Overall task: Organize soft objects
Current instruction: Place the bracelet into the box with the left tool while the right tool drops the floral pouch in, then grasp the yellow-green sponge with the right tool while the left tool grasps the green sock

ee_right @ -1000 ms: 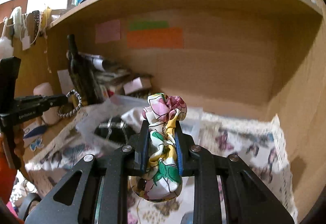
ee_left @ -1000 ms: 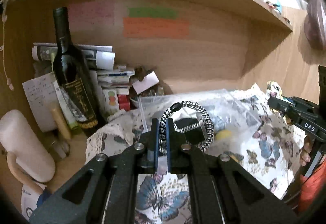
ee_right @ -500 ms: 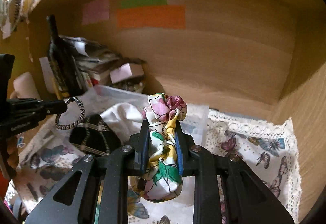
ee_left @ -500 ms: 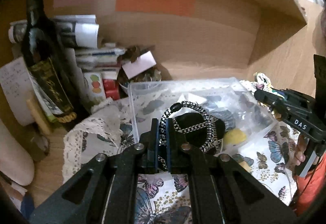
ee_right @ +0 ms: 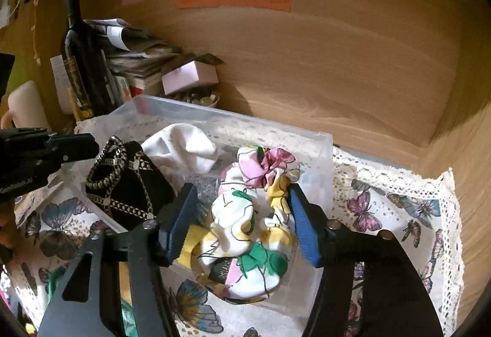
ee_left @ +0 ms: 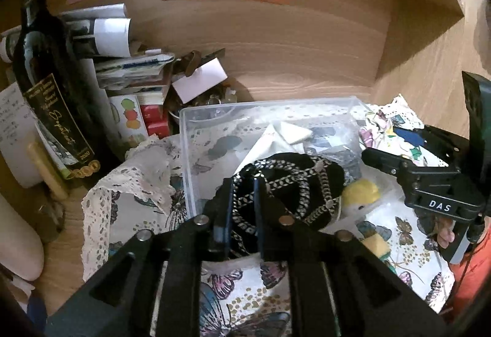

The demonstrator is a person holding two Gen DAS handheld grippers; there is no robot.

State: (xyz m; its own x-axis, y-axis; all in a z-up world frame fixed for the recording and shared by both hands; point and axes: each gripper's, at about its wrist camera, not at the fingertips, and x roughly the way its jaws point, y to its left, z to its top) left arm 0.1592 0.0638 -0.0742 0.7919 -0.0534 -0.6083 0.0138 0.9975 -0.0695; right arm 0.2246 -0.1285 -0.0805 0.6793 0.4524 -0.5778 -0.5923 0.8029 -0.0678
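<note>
In the right wrist view, the right gripper (ee_right: 241, 214) stood with its jaws spread wide, and the floral scrunchie (ee_right: 251, 223) lay loose between them at the centre of the frame, resting in the clear plastic box (ee_right: 319, 153). In the left wrist view, the left gripper (ee_left: 242, 205) was clamped on the black-and-white braided hair tie (ee_left: 245, 199) at lower centre, over a black pouch (ee_left: 307, 177) inside the box. A white cloth (ee_right: 184, 149) sat behind the pouch. A dark bottle (ee_left: 46, 85) stood at the left, beside the butterfly tablecloth (ee_left: 399, 232).

Home shelf nook, wine bottle (ee_left: 46, 85), butterfly tablecloth (ee_right: 396, 214), stacked papers (ee_left: 129, 73)
</note>
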